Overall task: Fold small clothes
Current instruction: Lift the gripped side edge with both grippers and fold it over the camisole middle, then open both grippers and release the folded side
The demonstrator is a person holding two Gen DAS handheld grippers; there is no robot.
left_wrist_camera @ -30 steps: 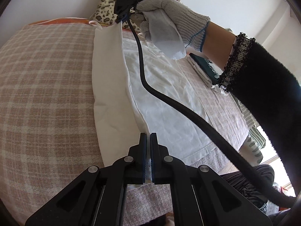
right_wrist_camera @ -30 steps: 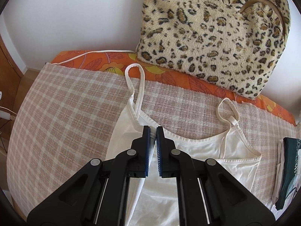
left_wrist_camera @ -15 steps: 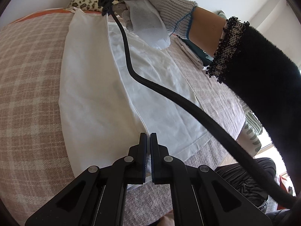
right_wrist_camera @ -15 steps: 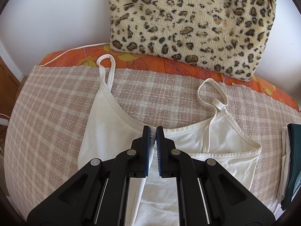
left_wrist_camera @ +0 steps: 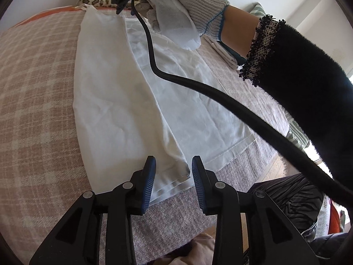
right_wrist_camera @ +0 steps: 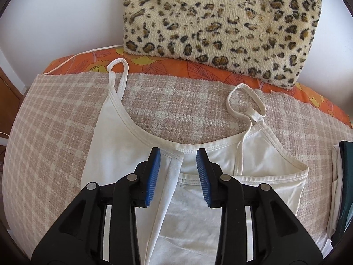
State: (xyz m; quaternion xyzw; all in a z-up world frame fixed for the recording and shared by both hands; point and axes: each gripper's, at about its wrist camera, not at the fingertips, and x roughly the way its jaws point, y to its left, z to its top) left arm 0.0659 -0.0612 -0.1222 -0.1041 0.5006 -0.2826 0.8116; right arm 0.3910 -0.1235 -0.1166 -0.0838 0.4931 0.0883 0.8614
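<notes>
A white strappy camisole [left_wrist_camera: 123, 101] lies flat on the checked pink blanket [left_wrist_camera: 37, 101], its left side folded over onto the middle. My left gripper [left_wrist_camera: 173, 165] hovers at the hem end; its jaws are opening, and the folded hem corner [left_wrist_camera: 184, 167] lies between the pads, untouched. At the neckline end my right gripper [right_wrist_camera: 179, 155] has its jaws opening too, with the folded neckline edge [right_wrist_camera: 174, 154] loose between its blue pads. The camisole [right_wrist_camera: 260, 161] shows both straps spread out on the blanket [right_wrist_camera: 55, 114]. In the left wrist view a gloved hand [left_wrist_camera: 176, 2] holds the right gripper.
A leopard-print cushion [right_wrist_camera: 220, 26] stands on an orange floral sheet [right_wrist_camera: 220, 70] by the wall. Folded white and dark green clothes [right_wrist_camera: 342, 190] are stacked at the right. A black cable [left_wrist_camera: 198, 88] crosses above the camisole. The blanket's front edge [left_wrist_camera: 176, 220] drops near my left gripper.
Both grippers carried the camisole's left side over onto the middle, then parted their jaws and let go of the fabric, which now lies folded on the blanket.
</notes>
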